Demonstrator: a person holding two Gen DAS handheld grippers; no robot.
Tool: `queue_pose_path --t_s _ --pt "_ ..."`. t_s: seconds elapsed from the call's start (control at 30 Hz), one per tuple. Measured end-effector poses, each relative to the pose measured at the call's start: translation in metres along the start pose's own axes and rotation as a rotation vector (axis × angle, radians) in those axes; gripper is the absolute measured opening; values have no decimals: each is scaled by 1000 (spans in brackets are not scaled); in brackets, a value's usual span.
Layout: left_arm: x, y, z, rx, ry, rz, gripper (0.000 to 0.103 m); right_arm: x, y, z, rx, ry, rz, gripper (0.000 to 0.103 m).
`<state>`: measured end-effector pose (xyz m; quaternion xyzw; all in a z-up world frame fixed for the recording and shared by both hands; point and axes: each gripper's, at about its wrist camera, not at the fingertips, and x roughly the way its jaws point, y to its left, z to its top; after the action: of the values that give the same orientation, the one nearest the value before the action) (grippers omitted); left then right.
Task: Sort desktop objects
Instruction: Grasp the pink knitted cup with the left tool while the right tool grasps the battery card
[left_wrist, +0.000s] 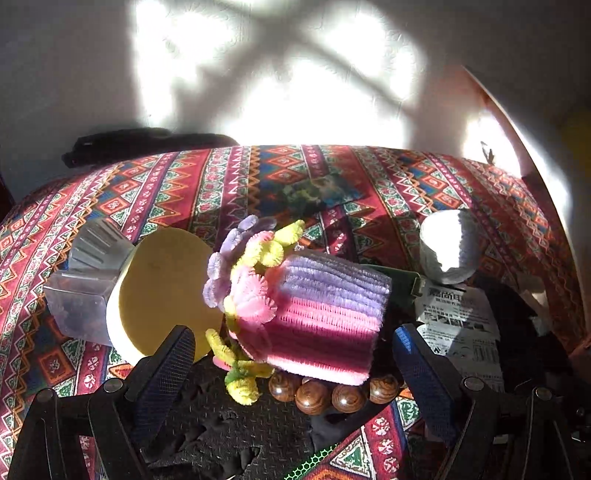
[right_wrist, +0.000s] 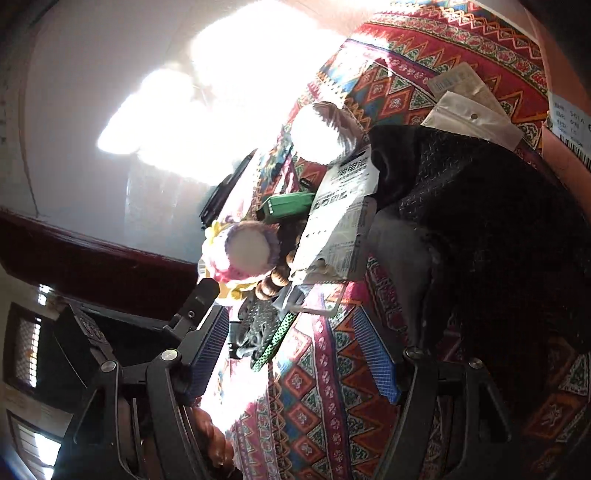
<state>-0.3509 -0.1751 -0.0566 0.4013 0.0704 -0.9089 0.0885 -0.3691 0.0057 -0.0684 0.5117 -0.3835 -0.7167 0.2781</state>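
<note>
A pink and purple pipe-cleaner flower pot (left_wrist: 317, 314) lies on its side on the patterned cloth, just ahead of my open left gripper (left_wrist: 291, 347). A wooden bead bracelet (left_wrist: 332, 395) lies under its near edge. A yellow sponge brush with a clear handle (left_wrist: 147, 295) lies to its left. A white roll (left_wrist: 447, 243) stands at the right beside a printed battery pack (left_wrist: 458, 325). In the right wrist view the pot (right_wrist: 243, 251), beads (right_wrist: 273, 284), pack (right_wrist: 340, 229) and a green box (right_wrist: 288, 206) lie ahead of my open, empty right gripper (right_wrist: 291, 350).
A black perforated mat (left_wrist: 229, 421) lies under my left gripper. A dark fabric heap (right_wrist: 480, 240) covers the right of the table. White pouches (right_wrist: 476, 114) lie at the far edge. A dark card (left_wrist: 317, 192) lies mid-table. The wall stands behind.
</note>
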Motion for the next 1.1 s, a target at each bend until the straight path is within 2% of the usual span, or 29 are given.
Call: queue_pose_path --t_s 0.07,0.1,0.13,0.17,0.2,0.23,0.37,0.53,0.63,0.77,0.87,0.93,1.0,1.1 --pt "15 -5 4 21 11 0 90 11 -13 8 62 4 13 74" --pt "22 -7 5 33 15 -3 82 16 -16 11 67 9 16 74" --pt "28 -8 7 40 22 -5 67 20 -17 14 54 13 17 70" --pt "29 -10 6 35 30 -6 66 23 -18 17 38 17 16 64" --pt "24 -10 5 25 26 -1 64 23 -17 19 12 23 25 38" --pt "18 -11 3 12 22 0 62 23 -15 21 -16 30 36 22" --pt "-32 -3 -14 -30 -17 -41 62 5 -17 24 -14 -1 99 19" --pt "-118 11 -52 -41 -76 -28 63 -28 -18 11 37 4 169 18" --pt "-166 19 -88 -28 -101 -6 63 -46 -9 -10 26 37 186 18" --pt "-207 29 -143 -15 -94 10 64 -75 12 -61 -99 99 127 18" --pt "-217 38 -176 -20 -76 15 64 -81 11 -114 -180 170 41 18" --pt "-214 44 -188 -28 -61 21 64 -71 -3 -149 -227 227 -37 26" --pt "-211 49 -194 -43 -46 12 64 -54 -23 -166 -190 286 -99 27" --pt "-209 54 -196 -44 -48 6 64 -31 -37 -160 -119 289 -101 29"
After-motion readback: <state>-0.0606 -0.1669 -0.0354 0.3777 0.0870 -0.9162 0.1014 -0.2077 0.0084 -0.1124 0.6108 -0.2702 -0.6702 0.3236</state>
